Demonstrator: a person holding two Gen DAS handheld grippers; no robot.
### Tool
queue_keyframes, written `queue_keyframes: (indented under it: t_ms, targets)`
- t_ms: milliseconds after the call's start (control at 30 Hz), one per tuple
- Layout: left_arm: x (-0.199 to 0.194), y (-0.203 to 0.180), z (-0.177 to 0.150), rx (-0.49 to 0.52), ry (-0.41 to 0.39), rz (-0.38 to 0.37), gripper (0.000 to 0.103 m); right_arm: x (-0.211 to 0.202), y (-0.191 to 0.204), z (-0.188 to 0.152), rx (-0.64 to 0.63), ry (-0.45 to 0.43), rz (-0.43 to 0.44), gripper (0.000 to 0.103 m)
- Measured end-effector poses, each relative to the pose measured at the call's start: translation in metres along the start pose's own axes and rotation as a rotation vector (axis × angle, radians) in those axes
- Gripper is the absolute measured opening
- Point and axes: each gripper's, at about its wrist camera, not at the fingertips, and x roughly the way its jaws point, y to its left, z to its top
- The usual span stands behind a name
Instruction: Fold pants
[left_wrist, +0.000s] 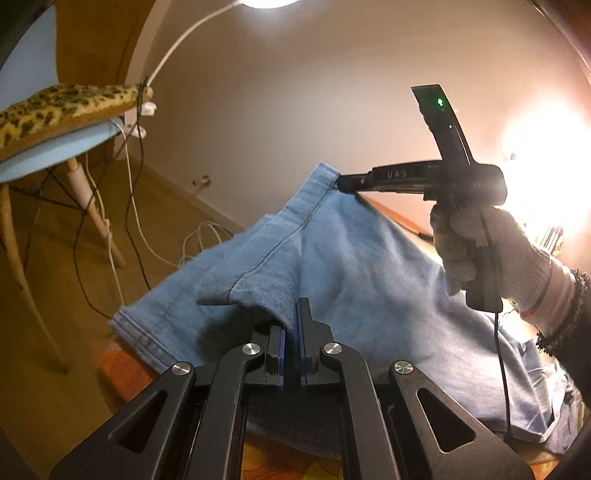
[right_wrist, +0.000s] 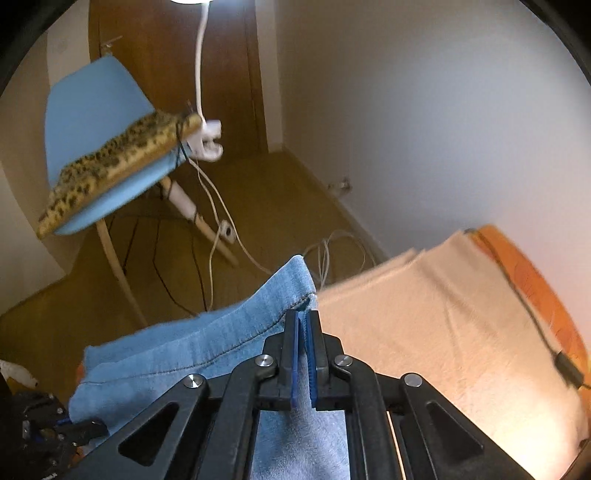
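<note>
The light blue denim pants (left_wrist: 351, 280) hang lifted between both grippers. My left gripper (left_wrist: 291, 314) is shut on a hemmed corner of the pants. My right gripper (right_wrist: 303, 317) is shut on another hemmed edge of the pants (right_wrist: 221, 332). In the left wrist view the right gripper (left_wrist: 341, 182) shows at upper right, held by a white-gloved hand (left_wrist: 480, 251), pinching the far corner. The lower part of the pants drapes down onto the surface below.
A cream towel (right_wrist: 443, 332) lies on an orange patterned surface (right_wrist: 532, 280). A blue chair (right_wrist: 92, 122) with a leopard-print cushion (right_wrist: 122, 162) stands on the wood floor, with cables (right_wrist: 325, 258) around it. A bright lamp (left_wrist: 546, 166) glares at the right.
</note>
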Motion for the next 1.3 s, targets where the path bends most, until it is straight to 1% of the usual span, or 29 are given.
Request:
queue_keyframes:
  t_ms: [100,167,233,300,400,500,533,600,633,667,700,733,800,833,967,1033,1100,1133,1267,1300]
  targets:
    - [-0.007,0.007,0.007,0.001,-0.022,0.024,0.004,-0.003,0.009,0.018,-0.003,-0.023,0.014,0.001]
    - [-0.009,0.014,0.010,-0.002,-0.025,0.045,0.004,0.004,0.021,0.030,-0.039,-0.027,0.013,0.001]
    - [-0.011,0.022,0.010,-0.005,-0.018,0.065,0.004,0.017,0.034,0.035,-0.070,-0.008,0.009,0.001]
    - [-0.006,0.028,0.007,-0.006,0.015,0.066,0.004,0.034,0.045,0.037,-0.095,0.016,-0.004,0.001]
    - [0.006,0.037,-0.004,-0.036,0.071,0.068,0.004,0.058,0.049,0.027,-0.103,0.071,-0.020,0.001]
    - [0.010,0.038,-0.011,-0.038,0.075,0.085,0.004,0.073,0.047,0.015,-0.111,0.104,0.001,0.001]
    - [0.011,0.039,-0.011,-0.036,0.077,0.091,0.006,0.075,0.047,0.013,-0.116,0.101,-0.002,0.002]
    - [0.010,0.041,-0.010,-0.037,0.079,0.116,0.011,0.078,0.044,0.012,-0.103,0.115,0.005,0.010]
    - [0.009,0.043,-0.009,-0.043,0.080,0.135,0.017,0.077,0.042,0.012,-0.090,0.120,0.008,0.016]
    - [0.005,0.044,-0.008,-0.047,0.076,0.151,0.020,0.072,0.041,0.013,-0.084,0.118,0.013,0.026]
    - [0.004,0.048,-0.006,-0.056,0.077,0.164,0.021,0.066,0.041,0.013,-0.086,0.110,0.020,0.030]
    - [0.001,0.052,-0.005,-0.067,0.080,0.168,0.020,0.059,0.040,0.014,-0.092,0.101,0.018,0.034]
    - [-0.009,0.057,-0.001,-0.078,0.072,0.229,0.022,0.035,0.037,0.015,-0.088,0.071,0.019,0.034]
    - [-0.014,0.059,0.000,-0.078,0.070,0.244,0.022,0.022,0.035,0.015,-0.074,0.058,0.026,0.035]
    - [-0.036,0.055,0.005,-0.077,0.062,0.219,0.022,-0.048,0.016,0.003,-0.002,-0.005,0.038,0.041]
    - [-0.050,0.043,0.009,-0.055,0.054,0.184,0.022,-0.088,0.006,-0.010,0.024,-0.029,0.029,0.045]
    - [-0.061,0.028,0.011,-0.024,0.043,0.154,0.022,-0.139,-0.007,-0.031,0.058,-0.053,0.010,0.046]
    - [-0.068,0.017,0.012,-0.006,0.038,0.129,0.022,-0.153,-0.011,-0.036,0.067,-0.058,0.006,0.047]
    - [-0.082,-0.023,0.010,0.046,0.043,0.037,0.022,-0.251,-0.025,-0.080,0.113,-0.097,-0.063,0.050]
    - [-0.084,-0.033,0.010,0.059,0.048,0.014,0.022,-0.280,-0.028,-0.095,0.125,-0.110,-0.097,0.051]
